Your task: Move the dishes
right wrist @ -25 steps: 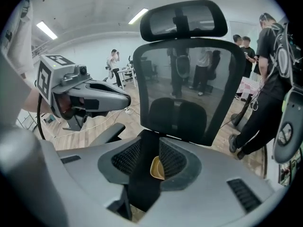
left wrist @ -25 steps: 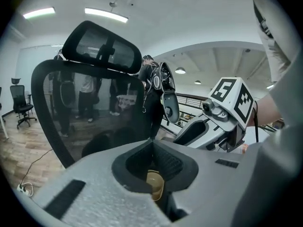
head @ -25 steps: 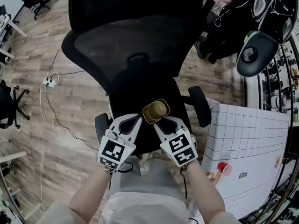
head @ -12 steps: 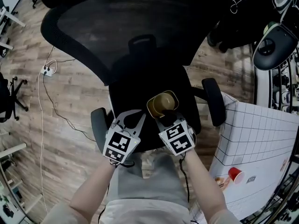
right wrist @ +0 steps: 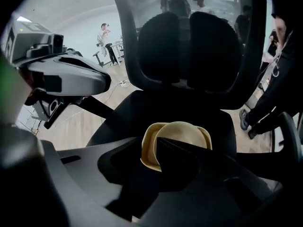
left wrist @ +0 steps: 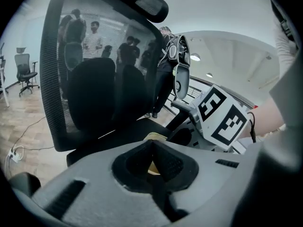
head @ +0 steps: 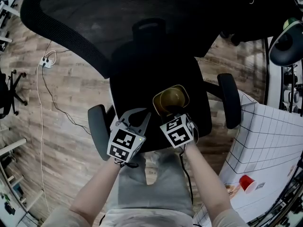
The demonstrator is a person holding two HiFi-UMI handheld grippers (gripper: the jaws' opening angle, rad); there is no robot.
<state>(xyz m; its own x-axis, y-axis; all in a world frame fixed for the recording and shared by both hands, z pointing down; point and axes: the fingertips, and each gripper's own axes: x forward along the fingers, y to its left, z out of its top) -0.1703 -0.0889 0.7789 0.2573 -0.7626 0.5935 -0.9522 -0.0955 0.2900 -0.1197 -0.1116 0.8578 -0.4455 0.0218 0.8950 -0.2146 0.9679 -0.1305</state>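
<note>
The right gripper [head: 171,115] has its fingers clamped on the rim of a tan bowl [head: 171,98] — held over the black chair seat [head: 132,93]. The left gripper [head: 140,120] sits just beside it — fingers pressed together, empty.

Grey left gripper [head: 141,118] and right gripper [head: 172,114] bear black-and-white square markings.

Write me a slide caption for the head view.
Head view: right gripper holds a tan bowl by its rim over a black office chair seat; left gripper shut, empty, alongside.
</note>
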